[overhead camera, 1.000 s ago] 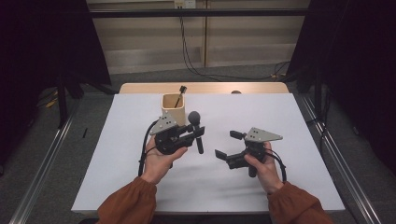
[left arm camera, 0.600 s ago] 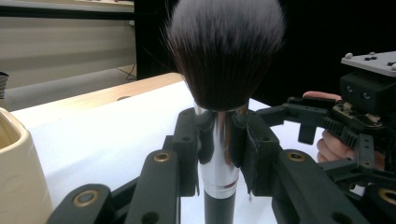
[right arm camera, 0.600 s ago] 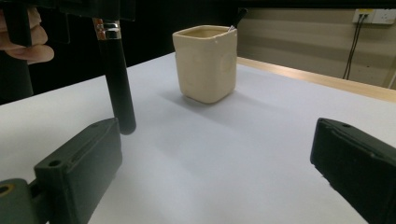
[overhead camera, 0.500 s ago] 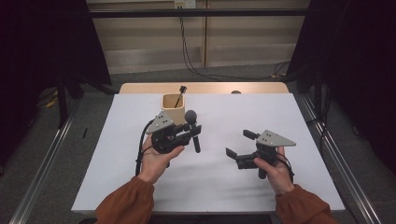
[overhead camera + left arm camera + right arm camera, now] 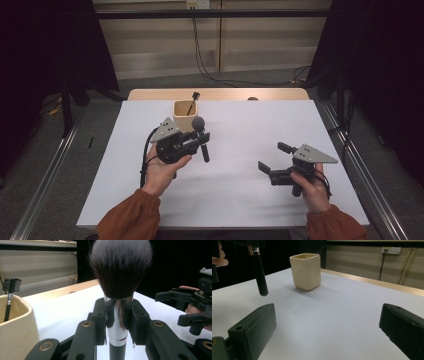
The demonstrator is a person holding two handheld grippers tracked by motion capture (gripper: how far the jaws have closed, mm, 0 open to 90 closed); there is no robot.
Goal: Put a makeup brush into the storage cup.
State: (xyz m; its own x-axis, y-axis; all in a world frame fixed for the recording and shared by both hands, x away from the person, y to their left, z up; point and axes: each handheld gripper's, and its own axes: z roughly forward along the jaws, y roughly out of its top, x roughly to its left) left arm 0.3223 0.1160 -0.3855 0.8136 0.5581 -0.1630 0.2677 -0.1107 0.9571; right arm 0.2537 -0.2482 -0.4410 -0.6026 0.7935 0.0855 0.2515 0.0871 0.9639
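Right tongs point(image 5: 272, 161) withdrew; fluffy, steel-ferruled brush point(image 5: 117, 285) clamped.

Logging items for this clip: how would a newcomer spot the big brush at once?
Start at the white table and find the cream cup near its far edge. Just in front of it, the left tongs hold the brush upright by its silver collar. Its bushy dark head and thick black handle set it apart from the thin comb-tipped brush standing in the cup.

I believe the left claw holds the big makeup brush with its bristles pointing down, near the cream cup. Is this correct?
Not quite: the left claw grips the makeup brush with its bristles pointing up and the handle hanging down, as the left gripper view shows. It is indeed near the cream cup.
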